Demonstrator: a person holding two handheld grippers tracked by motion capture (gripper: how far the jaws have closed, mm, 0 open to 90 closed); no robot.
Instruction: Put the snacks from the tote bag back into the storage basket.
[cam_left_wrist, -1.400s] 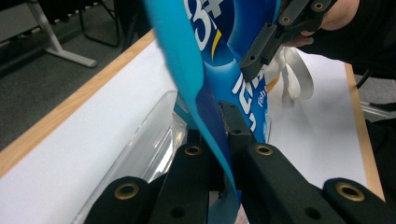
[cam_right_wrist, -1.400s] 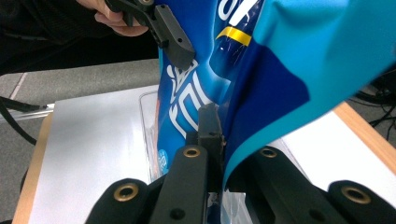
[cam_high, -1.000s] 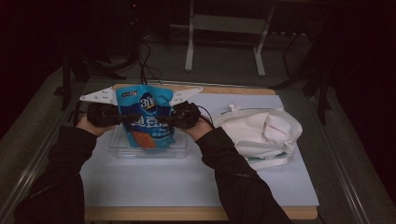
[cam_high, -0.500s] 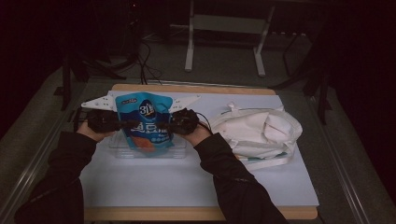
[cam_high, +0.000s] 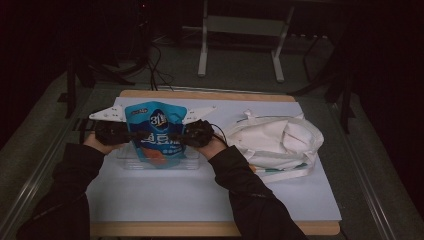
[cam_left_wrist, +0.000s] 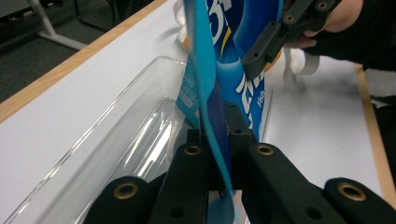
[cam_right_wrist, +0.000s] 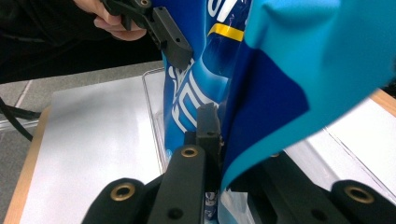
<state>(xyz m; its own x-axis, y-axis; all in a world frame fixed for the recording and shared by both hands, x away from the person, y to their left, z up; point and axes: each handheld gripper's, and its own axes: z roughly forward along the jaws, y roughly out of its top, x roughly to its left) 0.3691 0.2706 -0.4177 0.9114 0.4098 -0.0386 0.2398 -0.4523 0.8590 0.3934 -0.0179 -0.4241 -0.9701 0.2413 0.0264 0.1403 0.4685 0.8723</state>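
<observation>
High view: one white cloth bag (cam_high: 280, 142) lies well off beyond the right gripper (cam_high: 192, 136), one clear tray (cam_high: 160, 161) sits under both tools, and one blue pouch (cam_high: 156, 131) hangs between them over the tray. Left gripper (cam_high: 121, 135) and right each pinch a side edge. I judge the pouch soft, slick and light; its side seams give the firmest hold.

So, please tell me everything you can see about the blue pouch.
The blue pouch is a flexible, glossy bag, light blue with darker blue areas, white lettering, a yellow stripe and an orange patch low on its front. It is held upright over the clear plastic tray on the white table cover. The left gripper is shut on one side edge and the right gripper on the other. Its film bends and folds near the jaws.
</observation>
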